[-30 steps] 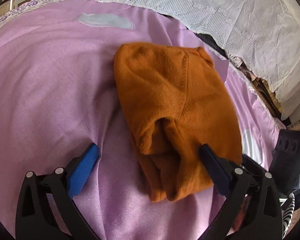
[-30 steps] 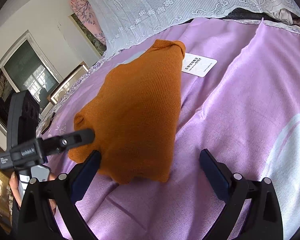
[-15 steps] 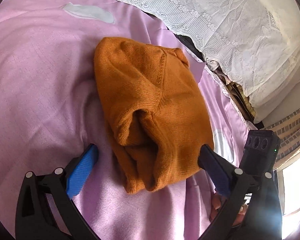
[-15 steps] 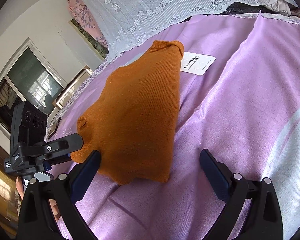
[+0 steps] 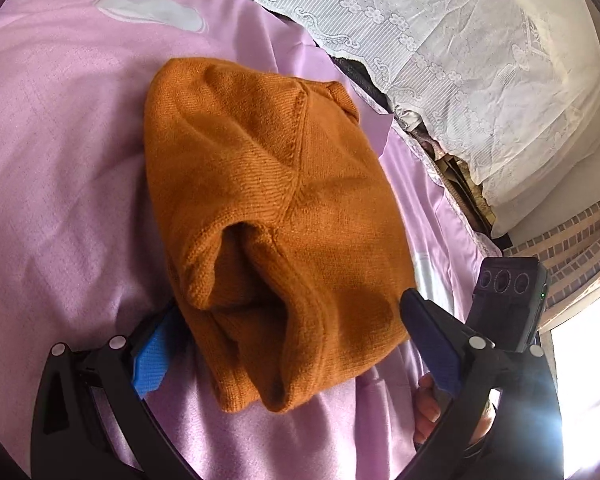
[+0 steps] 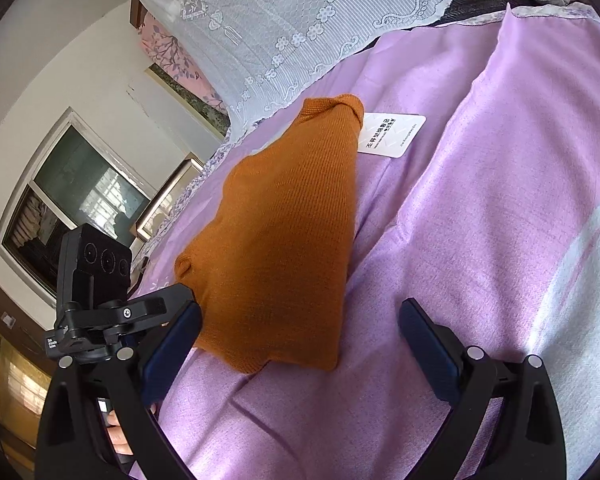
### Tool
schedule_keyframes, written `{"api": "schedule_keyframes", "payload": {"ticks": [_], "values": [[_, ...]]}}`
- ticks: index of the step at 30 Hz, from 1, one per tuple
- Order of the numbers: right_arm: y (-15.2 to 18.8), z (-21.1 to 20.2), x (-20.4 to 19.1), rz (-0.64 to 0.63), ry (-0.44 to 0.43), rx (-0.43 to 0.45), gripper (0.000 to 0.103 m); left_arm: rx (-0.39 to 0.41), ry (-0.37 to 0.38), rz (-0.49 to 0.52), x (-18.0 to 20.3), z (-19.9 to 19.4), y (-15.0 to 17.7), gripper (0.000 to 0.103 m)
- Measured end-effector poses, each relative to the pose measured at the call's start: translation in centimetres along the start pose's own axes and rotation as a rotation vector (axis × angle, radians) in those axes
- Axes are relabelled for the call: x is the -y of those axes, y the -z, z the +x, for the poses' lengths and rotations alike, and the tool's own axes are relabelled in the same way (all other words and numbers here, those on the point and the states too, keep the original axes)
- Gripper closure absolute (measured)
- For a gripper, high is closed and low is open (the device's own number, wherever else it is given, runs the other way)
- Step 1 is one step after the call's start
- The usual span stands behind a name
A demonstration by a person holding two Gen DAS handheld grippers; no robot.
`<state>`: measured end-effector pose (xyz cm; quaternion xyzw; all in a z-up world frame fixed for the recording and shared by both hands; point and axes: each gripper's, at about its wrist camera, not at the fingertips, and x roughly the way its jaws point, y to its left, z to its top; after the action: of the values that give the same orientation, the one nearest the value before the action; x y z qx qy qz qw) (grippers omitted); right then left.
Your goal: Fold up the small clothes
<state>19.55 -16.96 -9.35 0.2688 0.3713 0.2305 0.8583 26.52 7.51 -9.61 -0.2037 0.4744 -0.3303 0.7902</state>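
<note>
I'm seeing the folded orange sweater [image 5: 276, 216] lying mid-frame on the purple bedsheet [image 5: 60, 184]. My left gripper [image 5: 284, 344] is holding its fingers spread wide around the near end, gripping nothing. My right gripper [image 6: 300, 344] is gaping empty at lower frame, white card [image 6: 392, 136] beyond.

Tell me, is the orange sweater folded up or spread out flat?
Folded. The orange sweater lies as a compact bundle on the purple sheet, with layers stacked at its near edge and no sleeves sticking out.
</note>
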Motion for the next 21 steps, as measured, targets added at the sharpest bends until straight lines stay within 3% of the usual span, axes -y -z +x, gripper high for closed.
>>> {"api": "schedule_keyframes", "payload": {"ticks": [4, 7, 15, 21], "values": [[0.0, -0.4, 0.4, 0.02, -0.018, 0.01, 0.003, 0.014, 0.011, 0.003, 0.1, -0.1, -0.1, 0.006], [-0.6, -0.7, 1.1, 0.074, -0.057, 0.035, 0.003, 0.011, -0.025, 0.025, 0.4, -0.1, -0.1, 0.01], [-4.5, 0.6, 3.5, 0.183, -0.232, 0.113, 0.003, -0.003, -0.056, 0.027, 0.6, 0.5, -0.3, 0.005], [-7.8, 4.5, 4.4, 0.175, -0.306, 0.043, 0.003, -0.009, -0.09, 0.049, 0.9, 0.8, -0.4, 0.005]]}}
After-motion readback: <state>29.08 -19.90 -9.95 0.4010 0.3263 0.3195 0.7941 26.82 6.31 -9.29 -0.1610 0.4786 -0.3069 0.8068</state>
